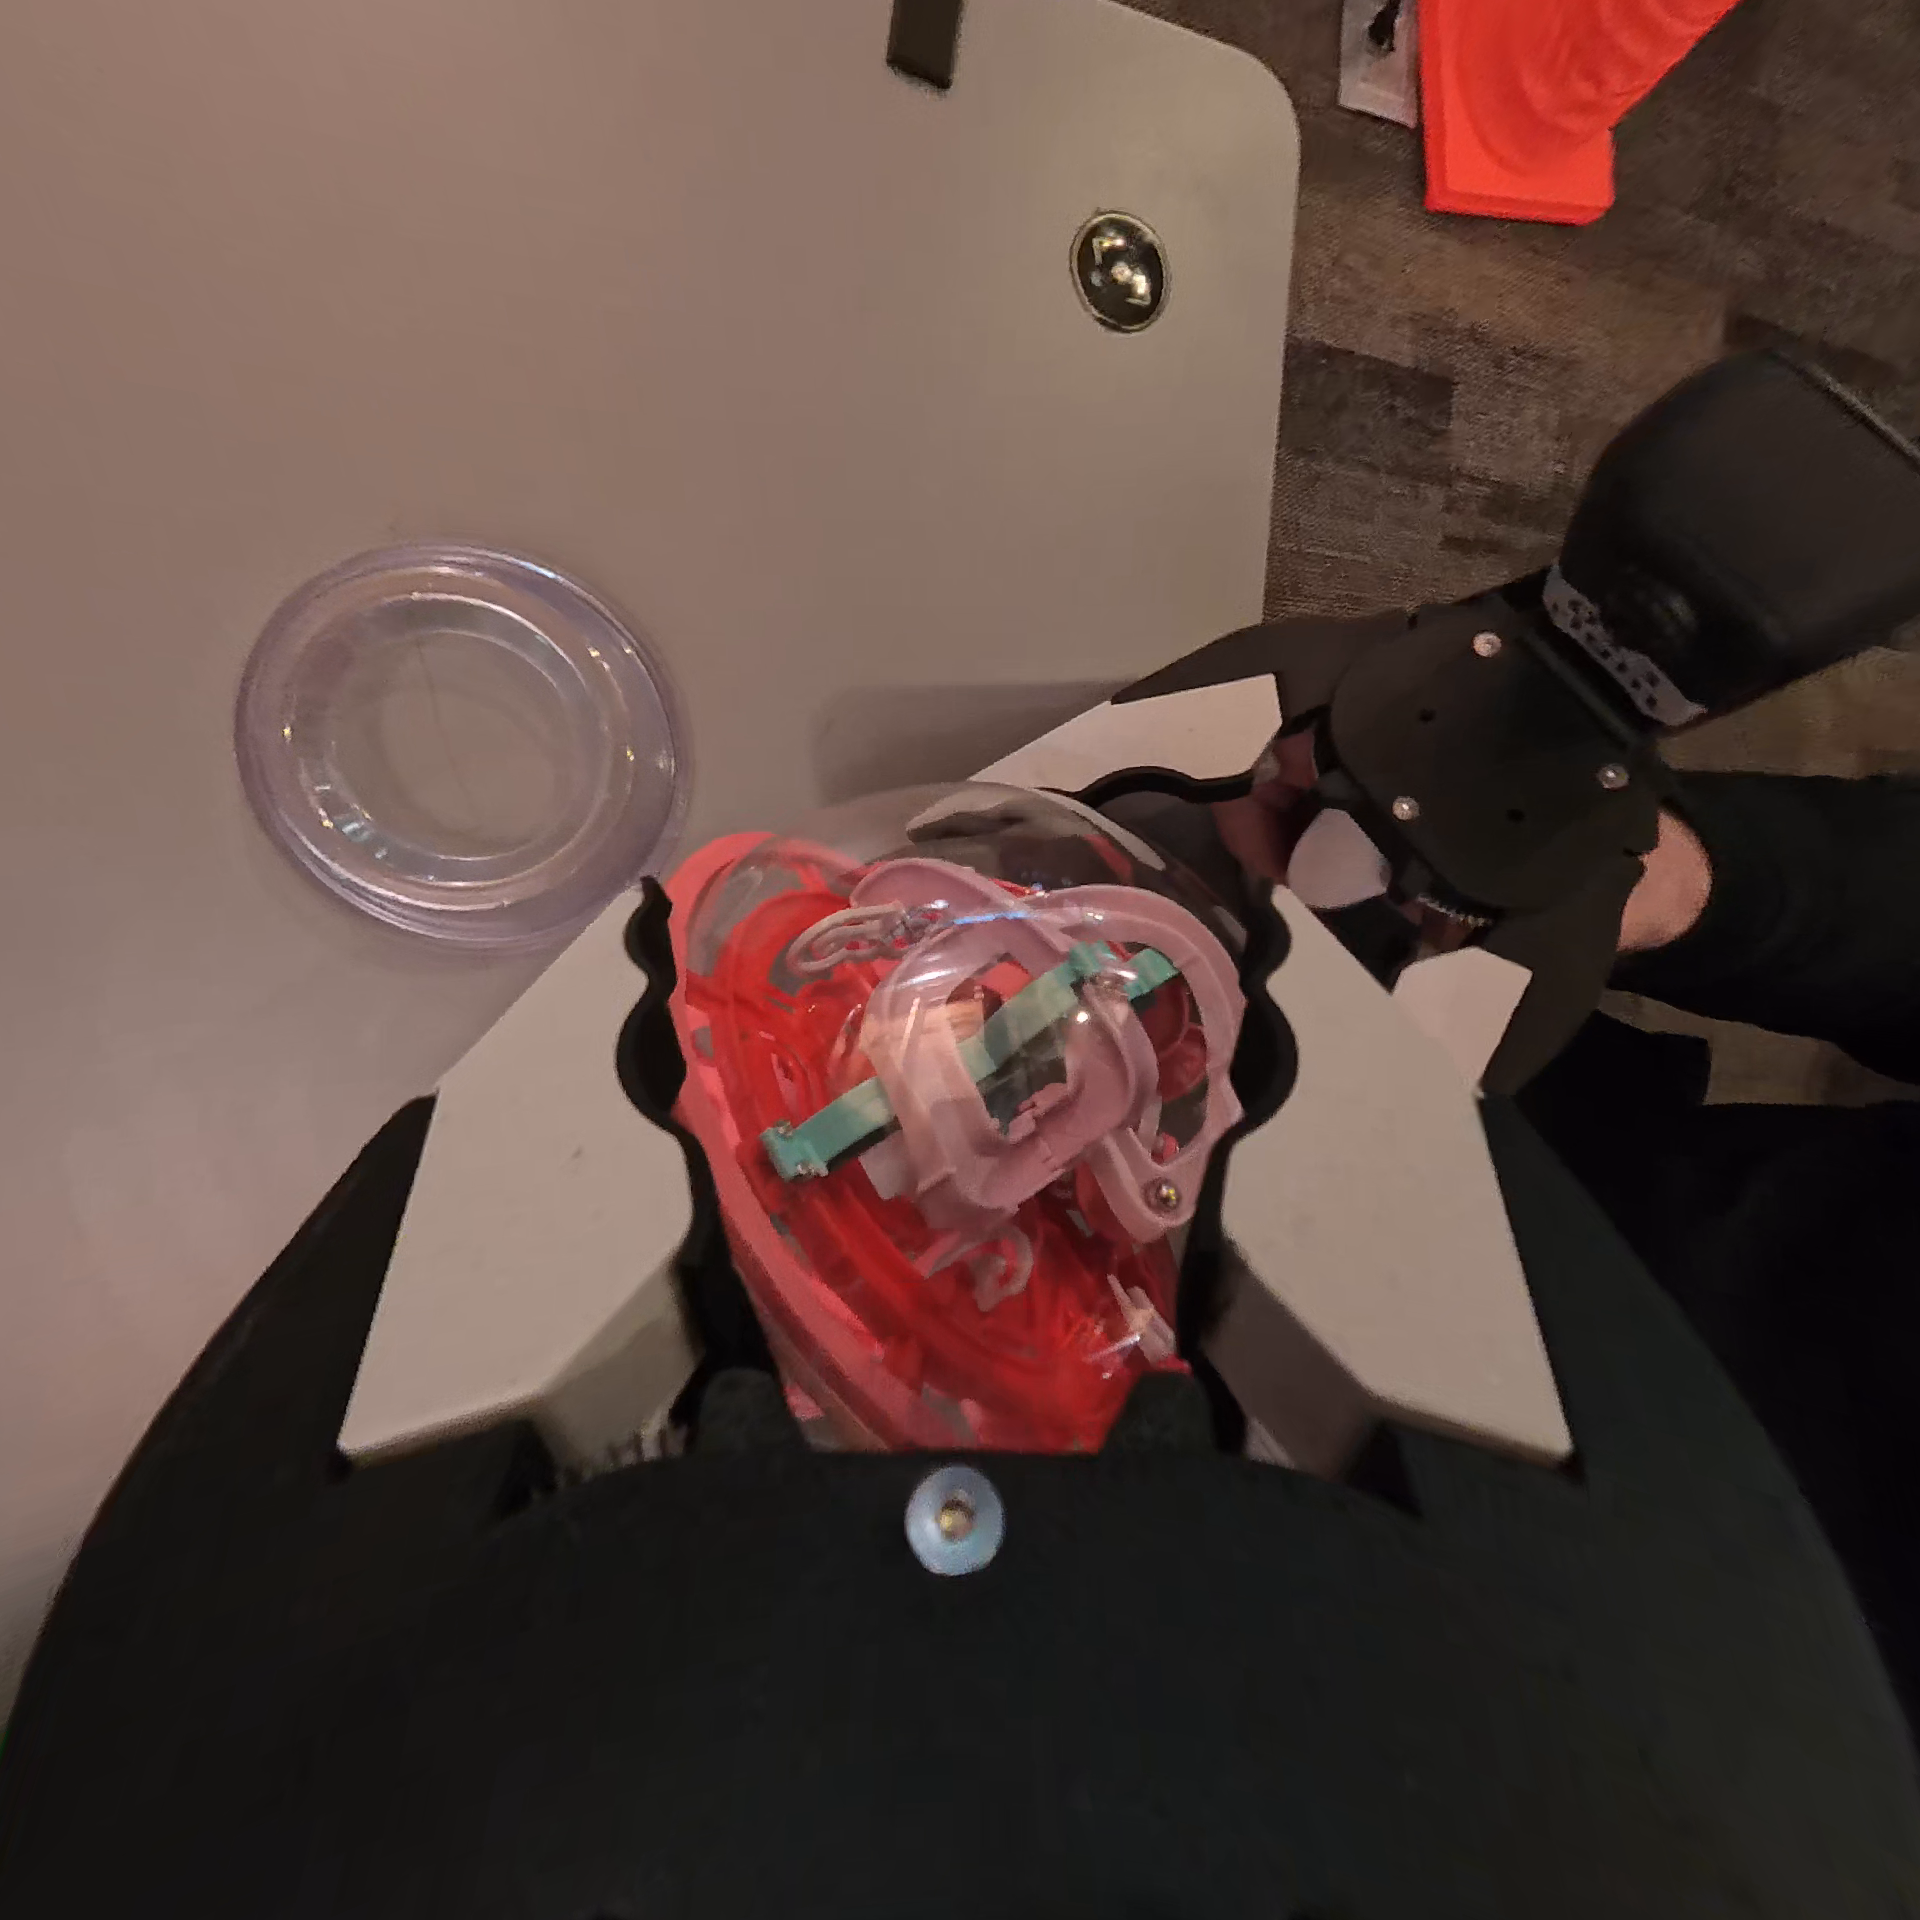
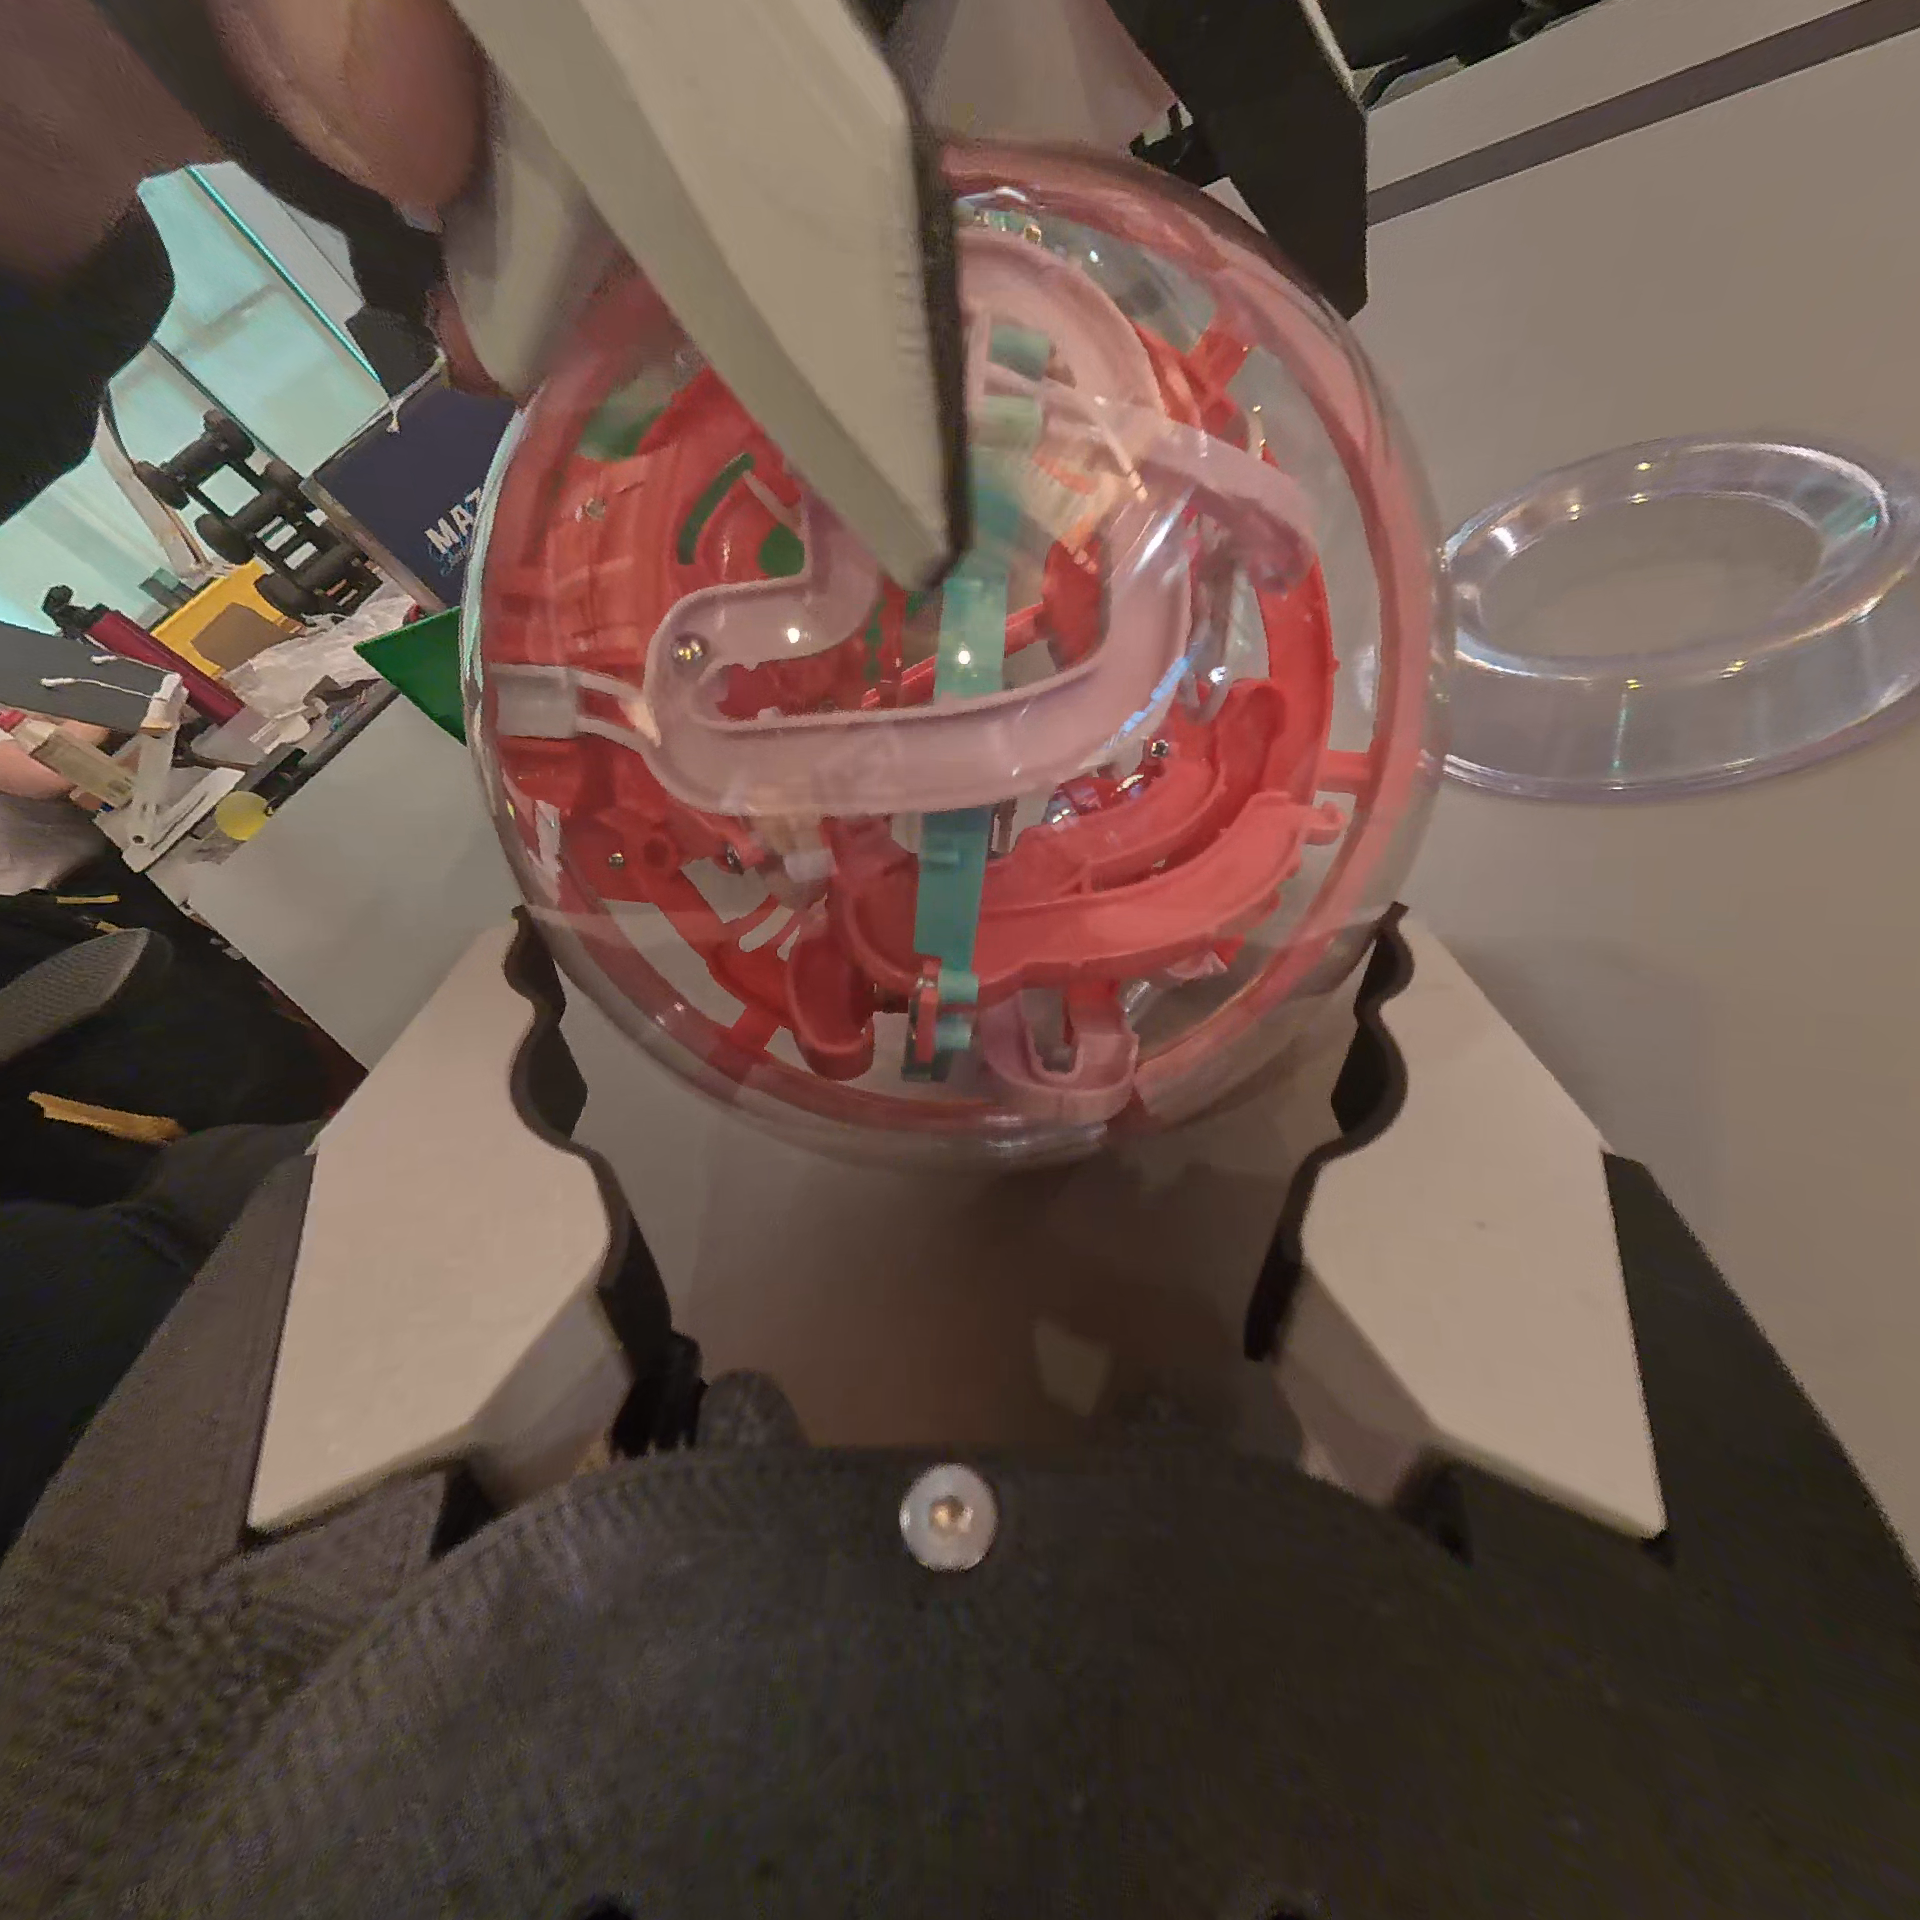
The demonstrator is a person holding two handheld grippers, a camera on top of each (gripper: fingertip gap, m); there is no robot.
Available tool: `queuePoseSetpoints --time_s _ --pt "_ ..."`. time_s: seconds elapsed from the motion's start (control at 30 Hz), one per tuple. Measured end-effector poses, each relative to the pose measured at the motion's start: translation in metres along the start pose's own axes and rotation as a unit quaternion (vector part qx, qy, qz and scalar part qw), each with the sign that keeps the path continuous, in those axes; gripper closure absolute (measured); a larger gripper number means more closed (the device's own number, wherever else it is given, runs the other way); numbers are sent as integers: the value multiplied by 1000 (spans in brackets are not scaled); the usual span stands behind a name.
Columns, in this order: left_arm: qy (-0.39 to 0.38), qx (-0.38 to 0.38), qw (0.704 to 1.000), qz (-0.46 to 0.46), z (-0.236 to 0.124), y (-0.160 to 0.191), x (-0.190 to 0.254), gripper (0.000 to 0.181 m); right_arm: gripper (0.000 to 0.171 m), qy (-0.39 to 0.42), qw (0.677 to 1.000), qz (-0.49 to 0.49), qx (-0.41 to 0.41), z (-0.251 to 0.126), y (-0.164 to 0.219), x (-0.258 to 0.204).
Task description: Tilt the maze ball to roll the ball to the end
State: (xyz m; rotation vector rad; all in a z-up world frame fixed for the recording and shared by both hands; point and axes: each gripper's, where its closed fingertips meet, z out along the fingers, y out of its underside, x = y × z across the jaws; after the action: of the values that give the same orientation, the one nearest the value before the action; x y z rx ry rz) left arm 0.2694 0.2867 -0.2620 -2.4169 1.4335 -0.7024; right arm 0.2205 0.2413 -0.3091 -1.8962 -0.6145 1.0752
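The maze ball point(image 1: 935, 1122) is a clear sphere with red, pink and teal tracks inside. My left gripper point(image 1: 956, 987) is shut on it, one finger on each side. A small steel ball point(image 1: 1172, 1198) rests on a pink track at the lower right. My right gripper point(image 1: 1455, 831) reaches in from the right and touches the sphere's far side. In the right wrist view, the right gripper point(image 2: 956, 1018) clasps the lower part of the maze ball point(image 2: 956, 675) with its fingertips. The steel ball point(image 2: 686, 649) sits at the left end of a pink track. A left gripper finger point(image 2: 727, 260) presses from above.
A clear plastic ring stand point(image 1: 462, 743) point(image 2: 1683, 644) lies on the white table point(image 1: 623, 364) beside the sphere. The table's rounded corner and grey carpet are at right, with an orange object point(image 1: 1538, 104) on the floor. A cluttered desk point(image 2: 156, 675) is at left.
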Motion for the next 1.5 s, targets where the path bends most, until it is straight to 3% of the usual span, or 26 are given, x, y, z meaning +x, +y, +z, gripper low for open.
queuePoseSetpoints --time_s 0.17,0.27,0.4,0.63,0.87,1.17,1.3,1.5 --pt "43 1 999 26 -12 12 7 52 31 -9 1000 5 -7 1 4 -2" --pt "70 20 997 14 -25 18 8 48 42 -14 1000 5 -11 1 4 -3" --pt "50 25 998 10 -36 42 -3 43 45 -21 1000 -5 -19 4 4 -5" --pt "23 56 998 9 -36 62 -10 53 36 -32 998 -46 -42 18 4 -19" --pt "33 36 999 23 -23 55 8 53 16 5 980 -196 -28 14 -20 -31" --pt "45 42 997 43 -17 51 13 49 19 -18 986 -163 -20 15 -14 -33" --pt "84 56 994 36 -32 48 19 53 19 -19 986 -163 -17 16 -11 -32" --pt "75 53 995 47 -55 72 18 47 22 -34 985 -168 -21 22 -13 -39"
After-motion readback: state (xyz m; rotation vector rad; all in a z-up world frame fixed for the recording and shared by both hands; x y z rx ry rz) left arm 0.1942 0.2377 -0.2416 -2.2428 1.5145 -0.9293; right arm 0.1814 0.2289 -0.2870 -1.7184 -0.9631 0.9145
